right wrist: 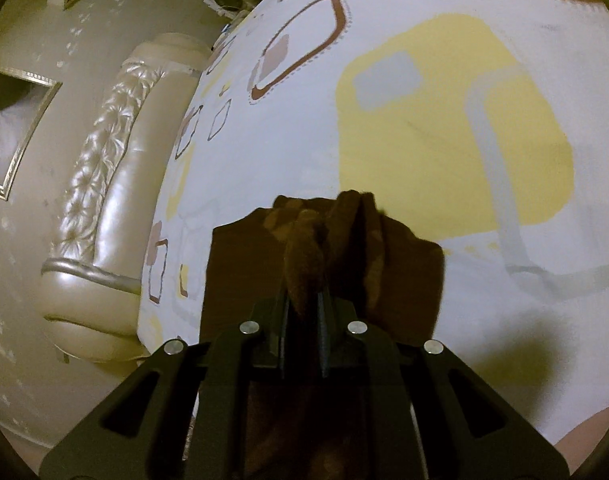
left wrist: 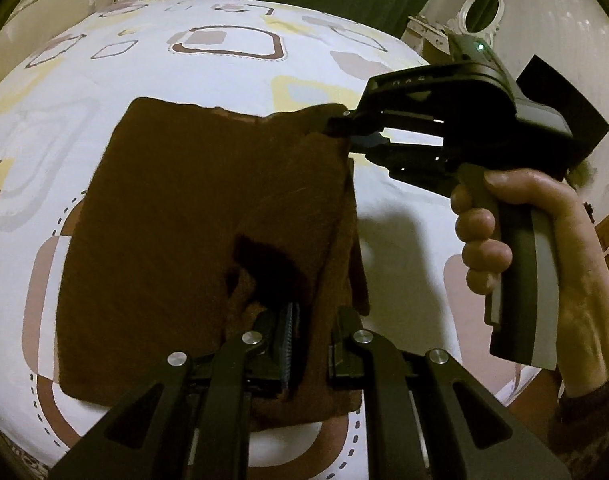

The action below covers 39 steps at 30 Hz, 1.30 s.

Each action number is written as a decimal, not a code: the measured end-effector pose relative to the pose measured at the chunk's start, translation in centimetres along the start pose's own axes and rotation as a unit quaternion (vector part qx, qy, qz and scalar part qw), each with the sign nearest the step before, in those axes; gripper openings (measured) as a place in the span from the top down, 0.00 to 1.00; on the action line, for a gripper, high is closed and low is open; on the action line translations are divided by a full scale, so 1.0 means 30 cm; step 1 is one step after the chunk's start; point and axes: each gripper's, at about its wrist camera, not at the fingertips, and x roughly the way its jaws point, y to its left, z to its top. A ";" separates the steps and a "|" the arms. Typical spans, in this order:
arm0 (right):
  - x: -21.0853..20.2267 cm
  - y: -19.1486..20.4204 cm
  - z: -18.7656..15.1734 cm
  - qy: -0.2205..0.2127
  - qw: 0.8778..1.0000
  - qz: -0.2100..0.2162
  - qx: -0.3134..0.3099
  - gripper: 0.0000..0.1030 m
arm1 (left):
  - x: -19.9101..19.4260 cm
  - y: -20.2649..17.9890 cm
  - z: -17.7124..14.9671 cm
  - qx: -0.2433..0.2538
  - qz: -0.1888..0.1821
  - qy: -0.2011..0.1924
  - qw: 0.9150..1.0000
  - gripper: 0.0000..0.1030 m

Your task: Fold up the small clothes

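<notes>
Nearest me, my left gripper [left wrist: 308, 344] pinches the near edge of the one brown cloth [left wrist: 176, 248], which lies part-folded on the bed [left wrist: 224, 80]. It looks soft, light and fuzzy, so I judge it will sag and is best held at corners or edges. Farther right, my right gripper [left wrist: 346, 130] is pressed onto its far corner; I count two grippers.

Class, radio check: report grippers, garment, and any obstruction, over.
Left gripper shut on brown garment near edge. Right gripper shut on its far corner, fabric bunched. Garment part-folded on patterned bedsheet. No obstruction seen.
</notes>
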 end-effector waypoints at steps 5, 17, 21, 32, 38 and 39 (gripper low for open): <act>0.023 -0.053 -0.018 0.001 1.000 0.007 0.018 0.89 | 0.000 -0.006 -0.039 0.008 0.002 0.005 1.000 0.88; 0.027 -0.122 -0.035 -0.001 0.999 0.014 0.047 0.87 | -0.016 -0.081 -0.136 0.046 -0.025 0.013 0.999 0.86; 0.019 -0.134 -0.037 -0.006 0.998 0.015 0.055 0.83 | -0.011 -0.089 -0.181 0.062 -0.037 0.021 0.997 0.86; -0.168 -0.156 -0.129 -0.052 0.996 0.028 0.062 0.55 | -0.140 0.138 -0.250 0.032 -0.080 -0.009 0.996 0.86; -0.248 -0.124 -0.344 -0.046 0.997 0.044 0.045 0.50 | -0.159 0.350 -0.272 -0.023 -0.039 -0.024 0.999 0.84; -0.252 -0.122 -0.380 -0.044 0.997 0.046 0.047 0.49 | -0.154 0.379 -0.274 -0.036 -0.035 -0.024 0.998 0.84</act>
